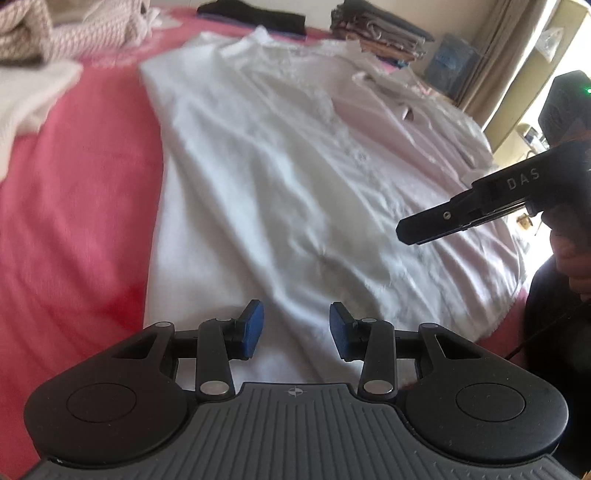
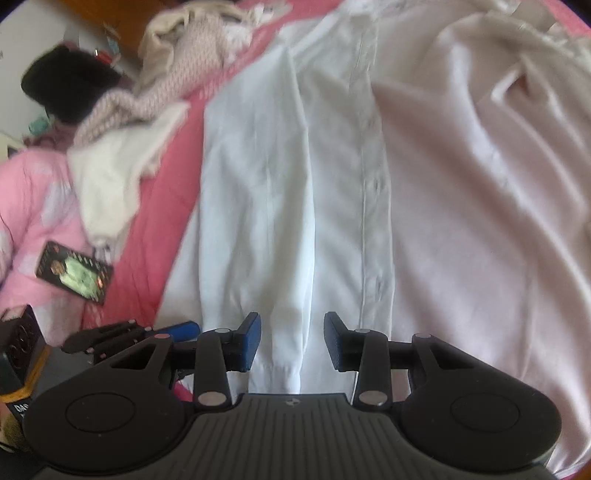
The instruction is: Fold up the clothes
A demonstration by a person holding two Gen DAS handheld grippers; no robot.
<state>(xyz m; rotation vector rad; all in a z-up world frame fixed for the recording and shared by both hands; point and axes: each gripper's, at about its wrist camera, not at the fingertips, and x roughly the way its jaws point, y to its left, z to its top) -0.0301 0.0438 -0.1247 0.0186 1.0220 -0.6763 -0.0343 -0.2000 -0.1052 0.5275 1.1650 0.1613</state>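
- White shirt (image 1: 280,192) lies spread flat on the bed (image 1: 74,206), pink sheet under it, one side folded in along its length.
- My left tool (image 1: 296,328) hovers over the near hem, blue pads apart, nothing pinched.
- My right tool (image 2: 292,341) is spread too, over the folded strip, empty.
- Knit clothes pile (image 2: 122,122) lies left, phone (image 2: 74,272) beside it.
- Folded stack (image 1: 380,29) at the far edge.

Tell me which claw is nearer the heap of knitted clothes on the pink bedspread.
Left. The left claw works the shirt's side facing the knitted clothes; the right claw sits on the shirt's far side.
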